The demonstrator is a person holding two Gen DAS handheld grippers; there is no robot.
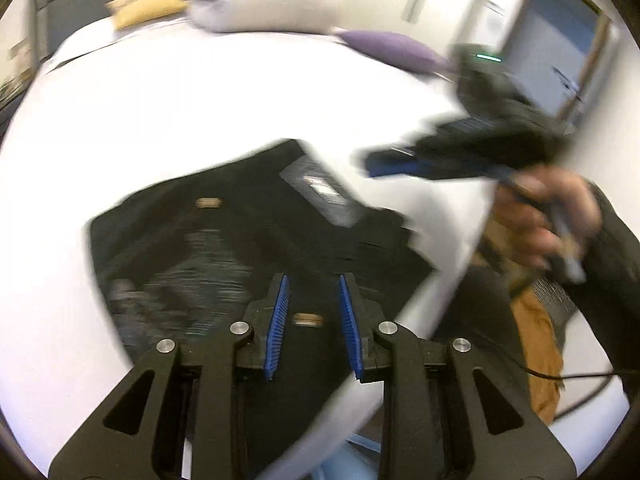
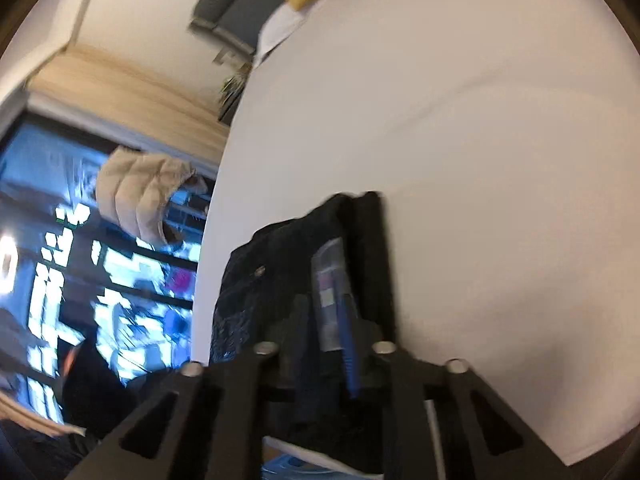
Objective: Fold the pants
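Dark folded pants (image 1: pixel 248 248) lie on the white bed (image 1: pixel 200 112) near its front edge, with a label patch on the waistband. My left gripper (image 1: pixel 313 280) hovers over the pants, jaws open and empty. My right gripper (image 1: pixel 370 164) shows at the right in the left wrist view, above the bed beside the pants, blurred by motion. In the right wrist view the pants (image 2: pixel 288 264) lie just past my right gripper (image 2: pixel 324 300); its fingers look parted with nothing clearly between them.
Pillows are at the bed's head: yellow (image 1: pixel 144 10), white (image 1: pixel 260 4) and purple (image 1: pixel 392 50). A dark headboard (image 2: pixel 232 4) stands behind. A window (image 2: pixel 80 260) with a beige jacket (image 2: pixel 140 192) is to the left. A door (image 1: pixel 560 40) is at the right.
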